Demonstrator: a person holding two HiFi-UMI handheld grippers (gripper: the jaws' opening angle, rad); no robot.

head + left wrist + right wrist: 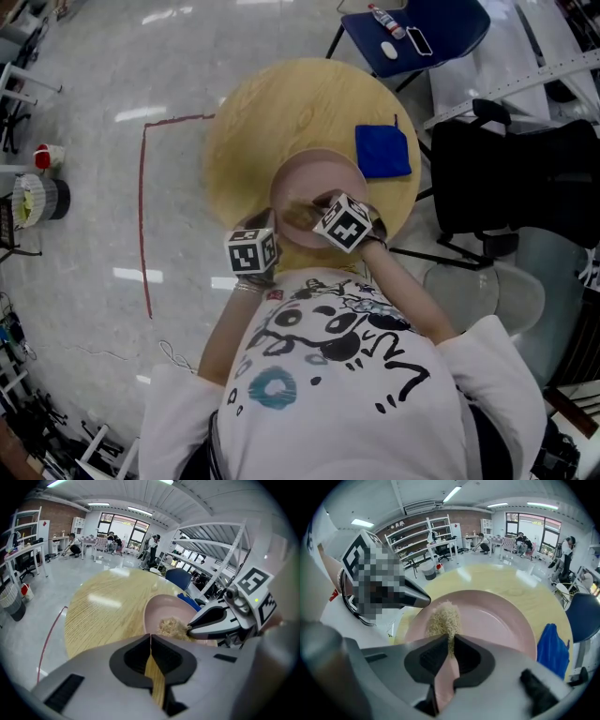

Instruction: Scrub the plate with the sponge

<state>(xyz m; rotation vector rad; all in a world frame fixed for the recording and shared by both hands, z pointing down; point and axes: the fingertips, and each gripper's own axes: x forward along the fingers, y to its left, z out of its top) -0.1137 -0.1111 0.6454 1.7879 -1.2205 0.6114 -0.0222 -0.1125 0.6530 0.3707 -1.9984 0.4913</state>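
Between the right gripper's (450, 641) jaws, the sponge (442, 616) sits clamped, apparently mid-scrub.
It presses on the plate (501, 620) just ahead; the left gripper (150, 637), jaws together, sits by the plate's rim. Next, likely, sweep the sponge across the bare far side.

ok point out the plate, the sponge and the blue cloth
plate (497, 620), right gripper view, bare inner surface
sponge (443, 618), right gripper view, its fibrous middle
cloth (382, 150), head view, its middle
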